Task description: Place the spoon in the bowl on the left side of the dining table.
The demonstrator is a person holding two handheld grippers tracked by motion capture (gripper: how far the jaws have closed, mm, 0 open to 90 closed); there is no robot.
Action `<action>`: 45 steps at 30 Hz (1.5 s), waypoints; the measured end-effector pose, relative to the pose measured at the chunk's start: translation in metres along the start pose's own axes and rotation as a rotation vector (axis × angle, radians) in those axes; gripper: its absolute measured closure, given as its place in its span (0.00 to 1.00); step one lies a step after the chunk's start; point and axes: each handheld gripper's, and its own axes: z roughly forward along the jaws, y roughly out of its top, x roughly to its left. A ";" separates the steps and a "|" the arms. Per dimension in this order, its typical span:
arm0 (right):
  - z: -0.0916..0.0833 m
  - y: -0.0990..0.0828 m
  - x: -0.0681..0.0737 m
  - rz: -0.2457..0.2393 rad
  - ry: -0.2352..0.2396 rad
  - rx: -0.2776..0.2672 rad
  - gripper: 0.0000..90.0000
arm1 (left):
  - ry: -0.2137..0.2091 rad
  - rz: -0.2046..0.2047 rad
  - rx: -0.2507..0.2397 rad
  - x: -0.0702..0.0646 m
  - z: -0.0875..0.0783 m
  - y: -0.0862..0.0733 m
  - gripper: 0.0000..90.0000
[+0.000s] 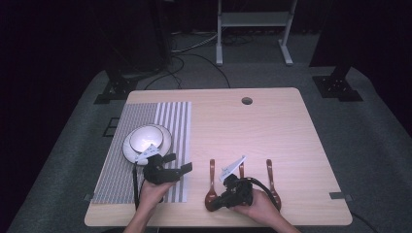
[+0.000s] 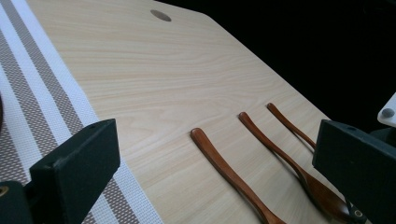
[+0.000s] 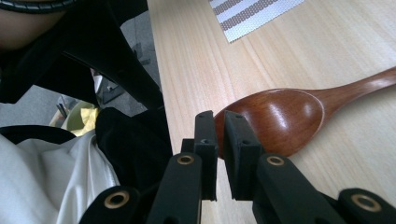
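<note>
Wooden spoon [image 3: 275,119], stiff, light, slick-lacquered: best pinched at bowl rim or handle neck, right tool [image 3: 220,122] nearly shut on rim, left tool [image 1: 170,167] wide open, empty.

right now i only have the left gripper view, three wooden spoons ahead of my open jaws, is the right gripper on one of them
observer: Yes. The right gripper is at the leftmost spoon as the high view shows the row, at the tip of its bowl.
operator: jaws open or shut
observer: Drawn together to a thin slit right at the rim. I cannot tell whether they pinch it.
operator: anything on the mat beside me
observer: A white bowl on a plate sits on the striped mat, just beyond the left gripper.
</note>
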 end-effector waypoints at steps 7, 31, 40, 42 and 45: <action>0.016 0.000 0.003 -0.049 -0.043 0.055 0.92 | -0.006 0.014 0.027 -0.004 0.006 -0.001 0.00; 0.016 -0.004 0.012 -0.187 -0.132 0.055 0.98 | -0.048 -0.023 0.112 -0.015 0.032 -0.006 0.08; 0.016 -0.007 0.013 -0.188 -0.138 0.035 0.98 | -0.079 -0.035 0.144 -0.016 0.043 -0.009 0.35; 0.016 -0.008 0.013 -0.185 -0.141 0.030 0.98 | -0.086 -0.038 0.141 -0.015 0.042 -0.008 0.42; 0.016 -0.008 0.013 -0.188 -0.141 0.026 0.98 | -0.096 -0.059 0.128 -0.013 0.040 -0.007 0.54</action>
